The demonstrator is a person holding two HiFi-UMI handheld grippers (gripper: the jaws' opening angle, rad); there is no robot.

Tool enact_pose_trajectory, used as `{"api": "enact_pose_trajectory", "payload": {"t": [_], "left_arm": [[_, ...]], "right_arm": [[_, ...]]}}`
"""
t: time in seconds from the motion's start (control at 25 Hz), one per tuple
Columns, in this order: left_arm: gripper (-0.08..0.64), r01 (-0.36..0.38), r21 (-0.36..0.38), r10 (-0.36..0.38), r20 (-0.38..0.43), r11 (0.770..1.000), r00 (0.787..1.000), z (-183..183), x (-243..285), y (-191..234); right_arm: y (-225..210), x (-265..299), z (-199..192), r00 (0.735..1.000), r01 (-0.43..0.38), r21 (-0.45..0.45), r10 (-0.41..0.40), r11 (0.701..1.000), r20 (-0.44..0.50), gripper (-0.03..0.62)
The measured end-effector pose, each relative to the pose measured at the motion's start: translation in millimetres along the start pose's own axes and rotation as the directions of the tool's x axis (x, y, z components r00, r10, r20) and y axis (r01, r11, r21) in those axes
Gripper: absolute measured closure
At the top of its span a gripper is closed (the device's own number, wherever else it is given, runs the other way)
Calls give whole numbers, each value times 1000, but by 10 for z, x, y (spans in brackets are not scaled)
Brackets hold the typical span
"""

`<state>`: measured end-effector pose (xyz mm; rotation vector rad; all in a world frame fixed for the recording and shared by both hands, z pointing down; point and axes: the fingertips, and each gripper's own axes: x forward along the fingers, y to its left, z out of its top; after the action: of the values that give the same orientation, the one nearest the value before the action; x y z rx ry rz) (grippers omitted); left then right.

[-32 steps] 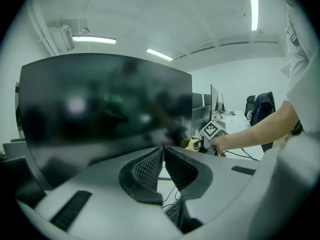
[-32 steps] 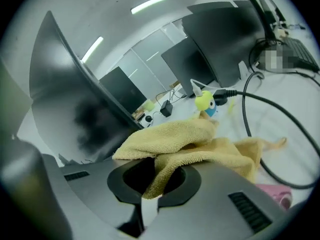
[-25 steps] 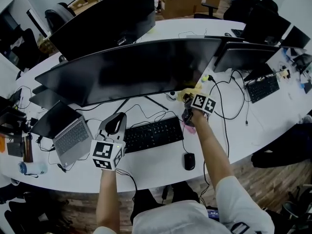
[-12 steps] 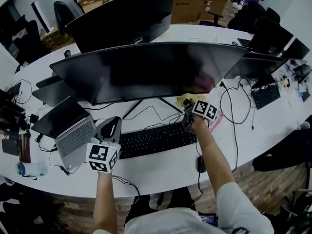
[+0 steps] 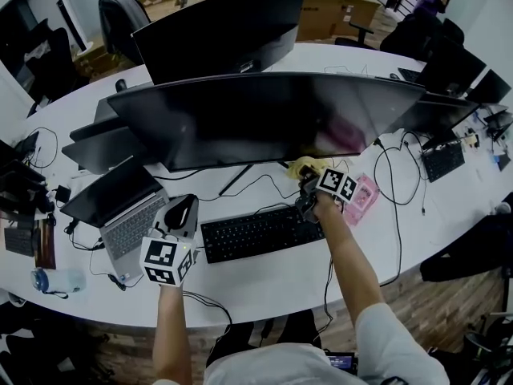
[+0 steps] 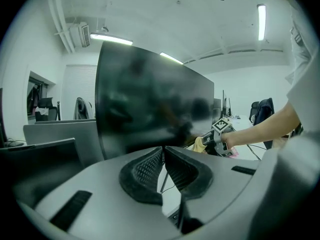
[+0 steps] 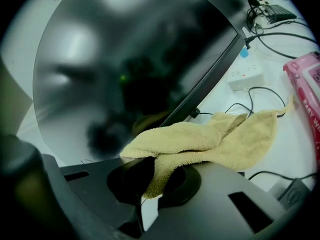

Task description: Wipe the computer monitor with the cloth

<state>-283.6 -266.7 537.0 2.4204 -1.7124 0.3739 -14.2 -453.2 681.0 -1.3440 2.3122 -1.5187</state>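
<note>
A person at a white desk (image 5: pixel 264 275) works two handheld grippers in front of a wide curved monitor (image 5: pixel 264 115). Nearest the camera, the left gripper (image 5: pixel 181 213) is held above the desk in front of the monitor's left half, its jaws closed tip to tip with nothing between them. A black keyboard (image 5: pixel 258 233) lies in front of the monitor's stand, and an open laptop (image 5: pixel 128 219) sits in front of the monitor's left end. The right gripper (image 5: pixel 307 181) reaches under the monitor's lower edge, right of its stand, jaws clamped on a fold of the yellow cloth (image 7: pixel 210 139). The rest of the cloth trails over the desk just below the dark screen; whether it touches the glass cannot be told. A pink packet (image 5: pixel 362 195) lies before the monitor's right end. A second monitor (image 5: pixel 224 26) stands behind the first, with cardboard boxes (image 5: pixel 329 10) farther back.
</note>
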Motion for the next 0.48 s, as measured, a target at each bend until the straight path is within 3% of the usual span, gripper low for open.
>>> {"api": "enact_pose_trajectory", "payload": {"t": [0.48], "left_arm": [[529, -21, -8, 21, 7, 1000, 1000, -97, -392, 534]], "right_arm": [[542, 379, -528, 999, -52, 29, 52, 998, -5, 557]]}}
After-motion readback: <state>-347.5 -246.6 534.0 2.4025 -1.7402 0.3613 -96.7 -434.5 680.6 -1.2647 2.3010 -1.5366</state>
